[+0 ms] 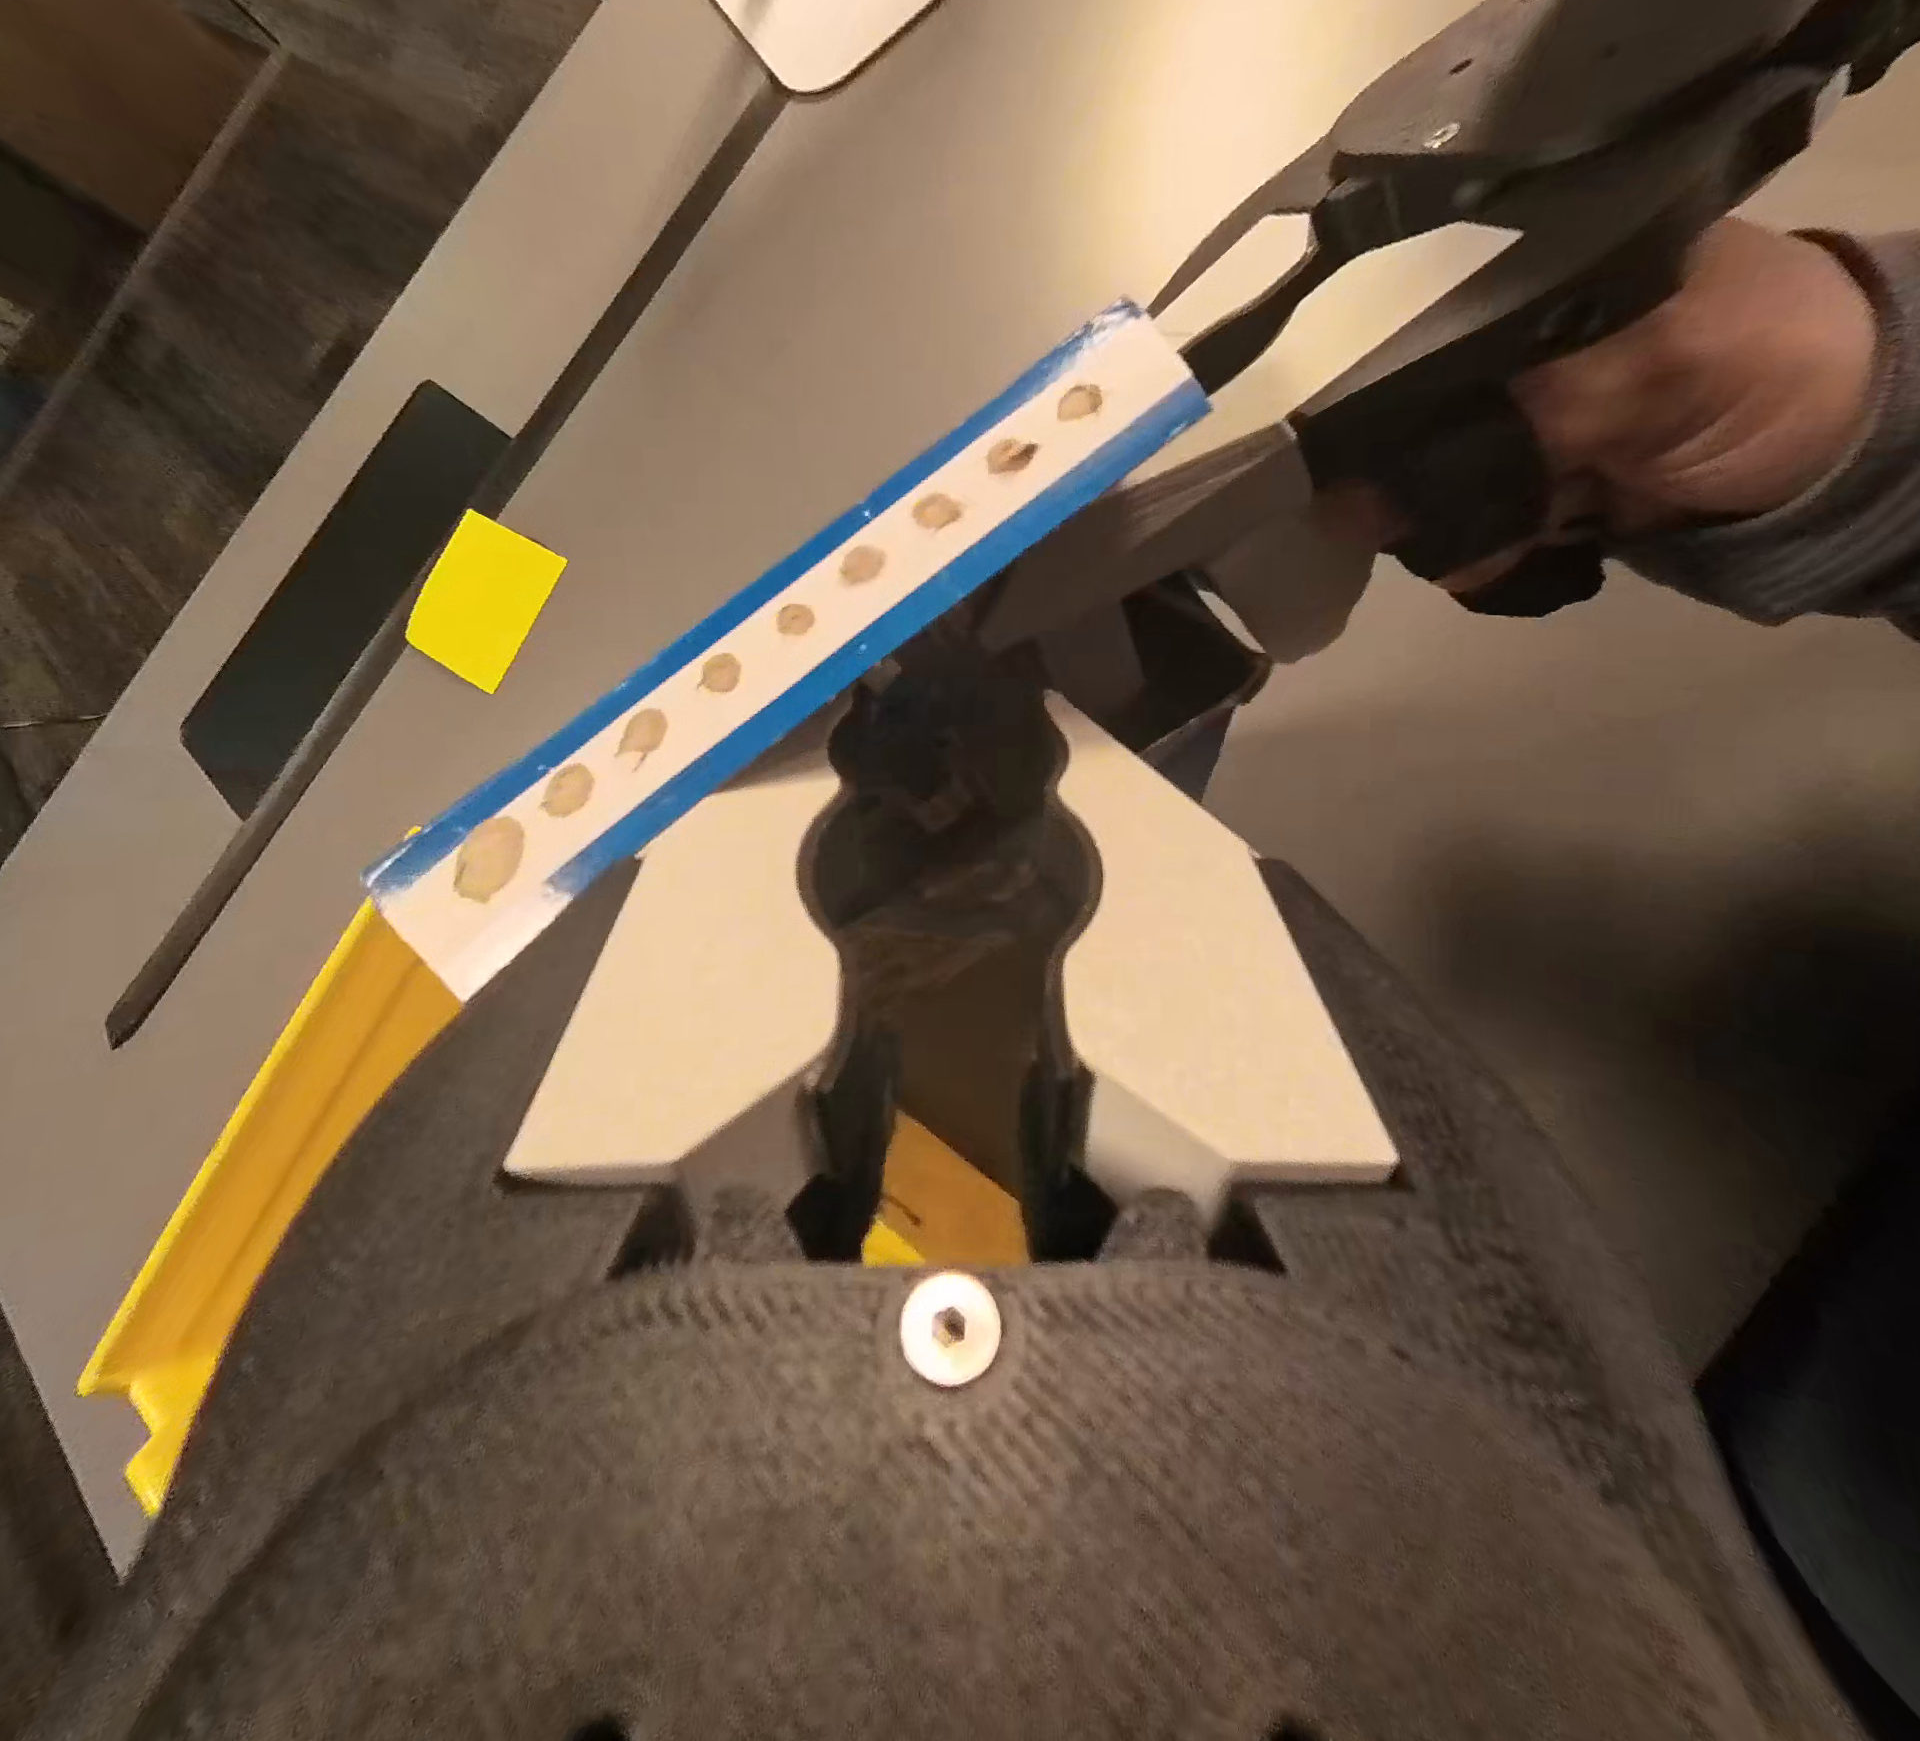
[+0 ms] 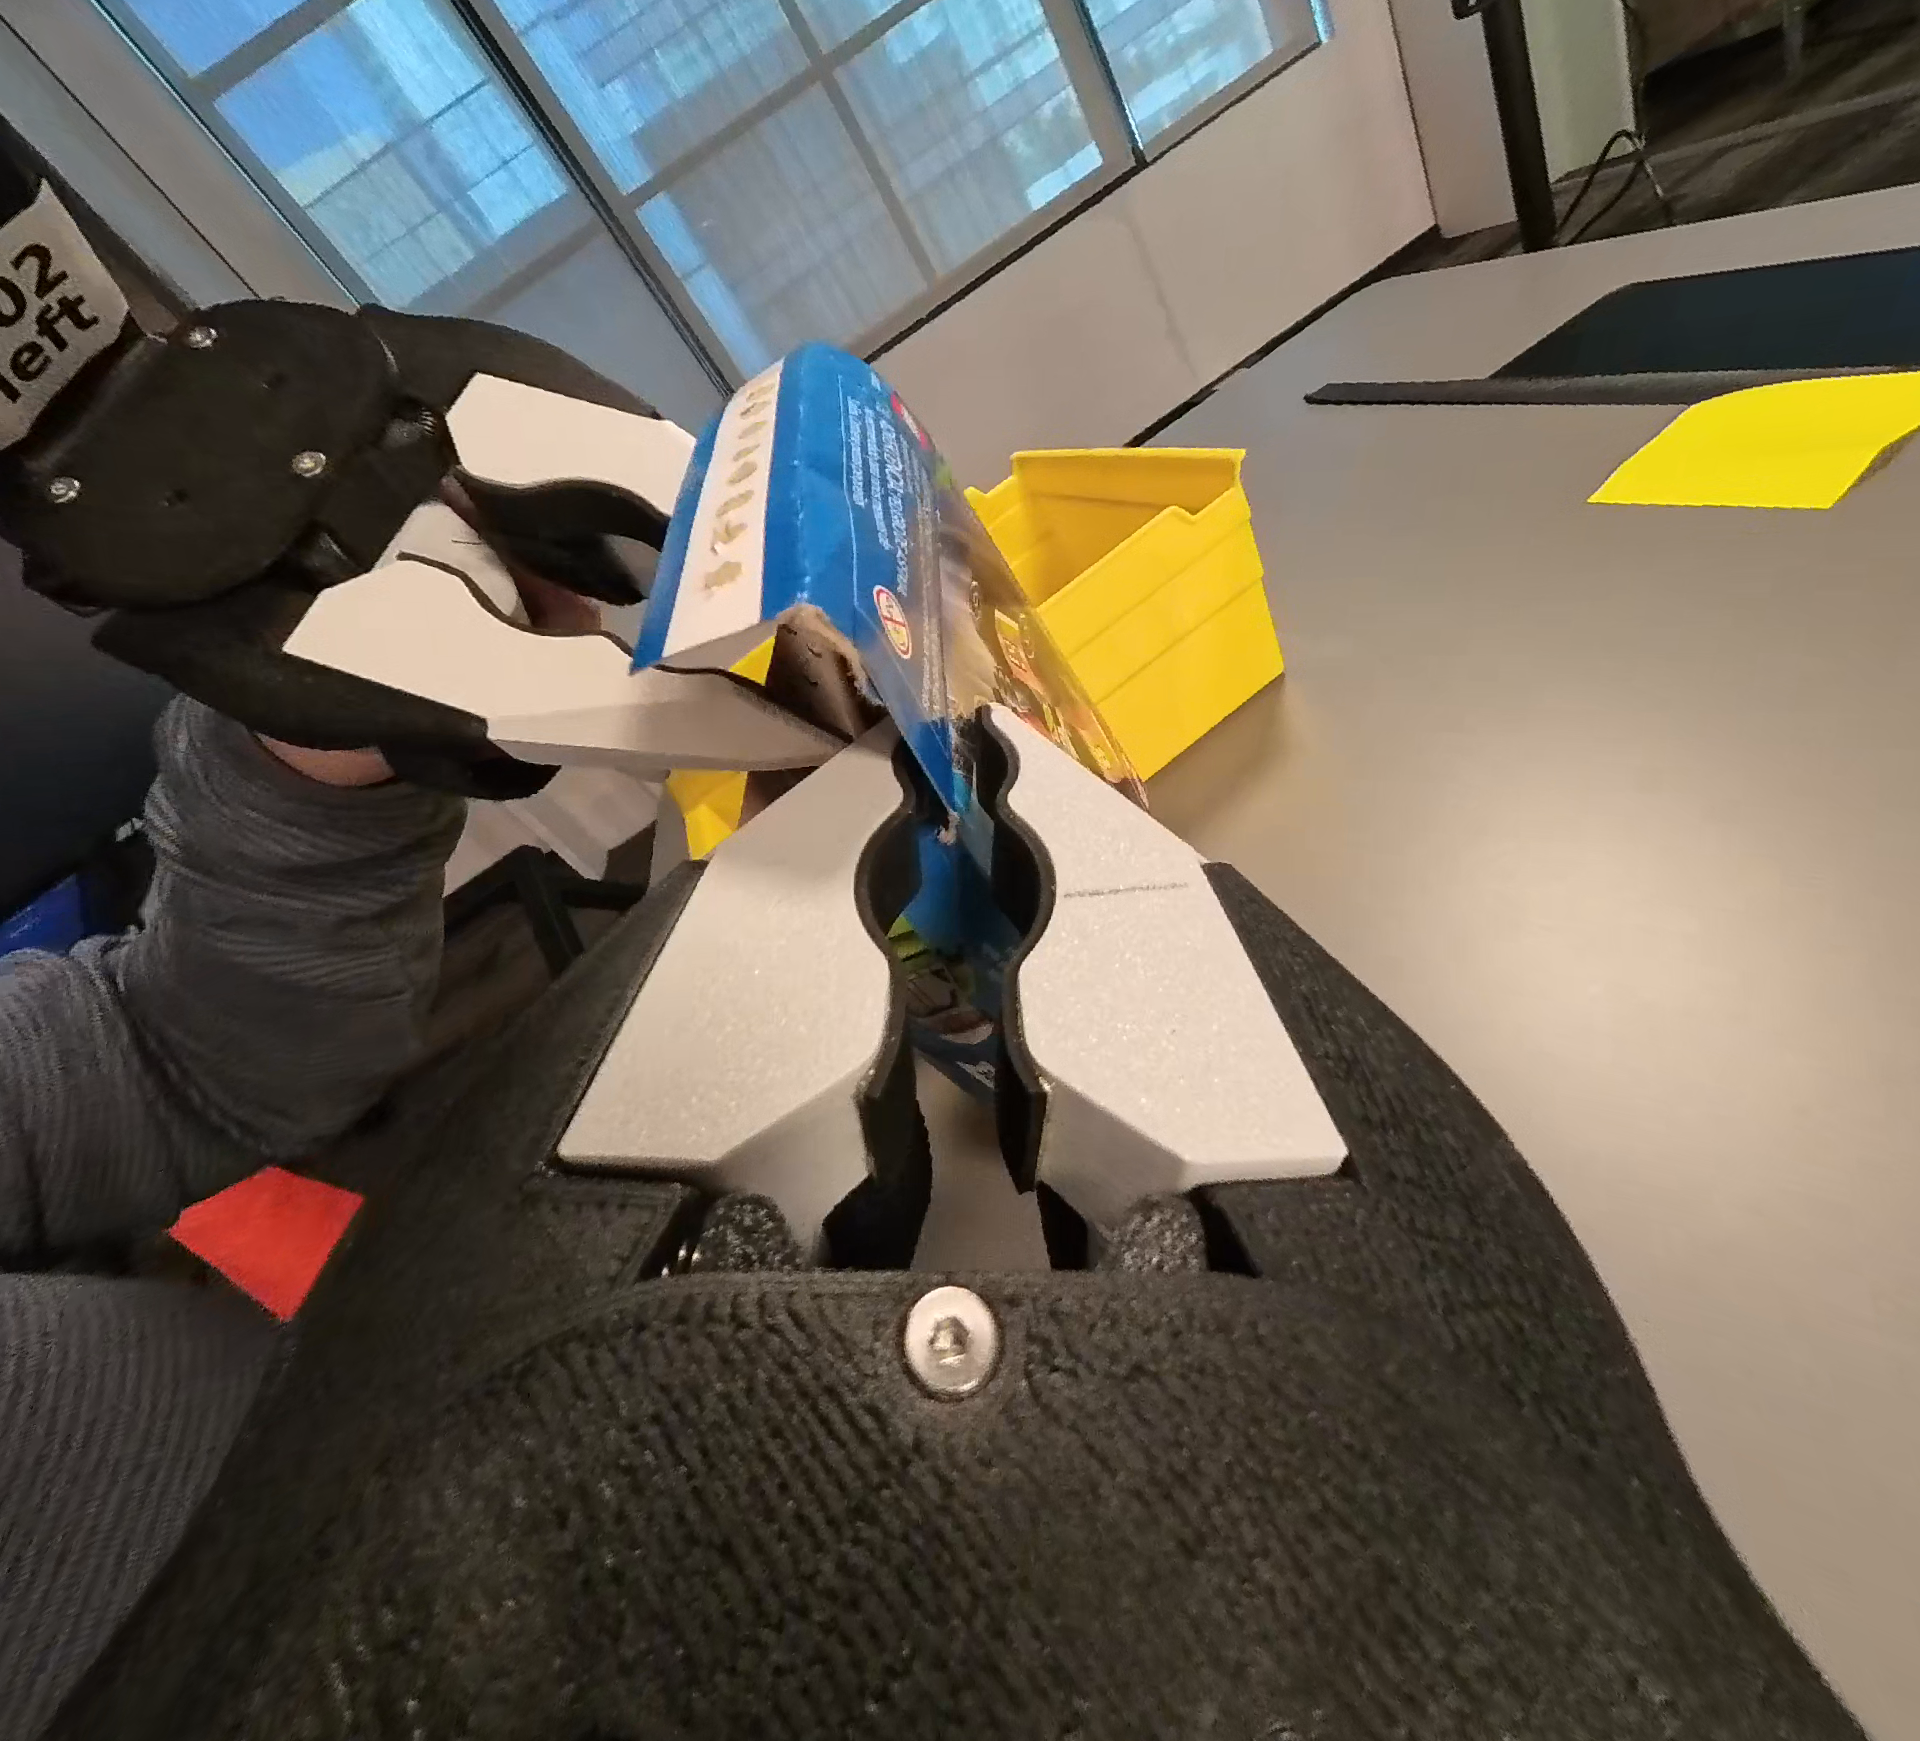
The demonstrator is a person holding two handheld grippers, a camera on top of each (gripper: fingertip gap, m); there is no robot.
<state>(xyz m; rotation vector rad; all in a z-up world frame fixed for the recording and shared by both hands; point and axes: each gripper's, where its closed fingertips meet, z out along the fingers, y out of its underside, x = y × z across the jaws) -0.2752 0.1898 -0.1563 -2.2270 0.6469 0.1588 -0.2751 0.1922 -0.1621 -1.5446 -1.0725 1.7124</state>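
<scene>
Blue box (image 2: 821, 507), two hand-held grippers

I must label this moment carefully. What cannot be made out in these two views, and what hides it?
Left wrist view: fingertips of the left hand-held gripper, hidden behind the white flap of the blue box.
Right wrist view: inside of the box, dark and mostly covered by the flap.
Right wrist view: near side of the yellow bin, behind the box.
</scene>
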